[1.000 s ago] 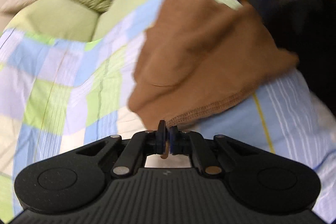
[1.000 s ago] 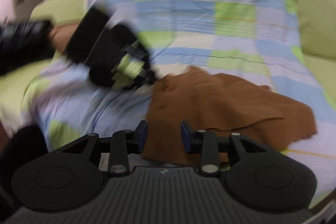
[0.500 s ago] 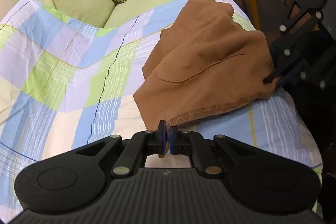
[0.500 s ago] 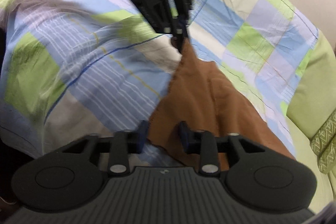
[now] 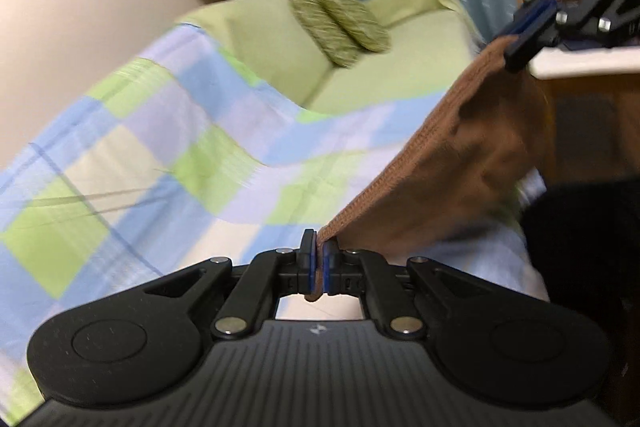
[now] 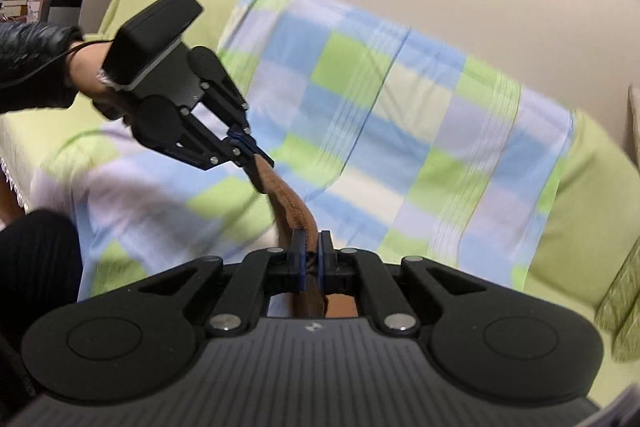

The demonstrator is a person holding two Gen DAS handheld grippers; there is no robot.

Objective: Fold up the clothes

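Note:
A brown garment [image 5: 460, 163] hangs in the air above the checked blanket [image 5: 140, 155], stretched by its stitched hem between both grippers. My left gripper [image 5: 318, 251] is shut on one corner of the hem. The right gripper [image 5: 524, 35] shows at the top right of the left wrist view, clamped on the other corner. In the right wrist view, my right gripper [image 6: 312, 247] is shut on the brown garment [image 6: 296, 211], and the left gripper [image 6: 260, 157] pinches the far end of the taut hem. The rest of the cloth hangs below, mostly hidden in that view.
The blanket [image 6: 400, 131] covers a green sofa [image 5: 400, 67] with two patterned cushions [image 5: 340, 19]. A wooden stool [image 5: 580, 79] with a white top stands at the right. A person's dark sleeve [image 6: 32, 63] holds the left gripper. Curtains hang behind the sofa.
The right gripper closed on the garment's hem. Both grippers then rose and rolled, lifting the brown garment off the blanket until its hem stretched taut between them.

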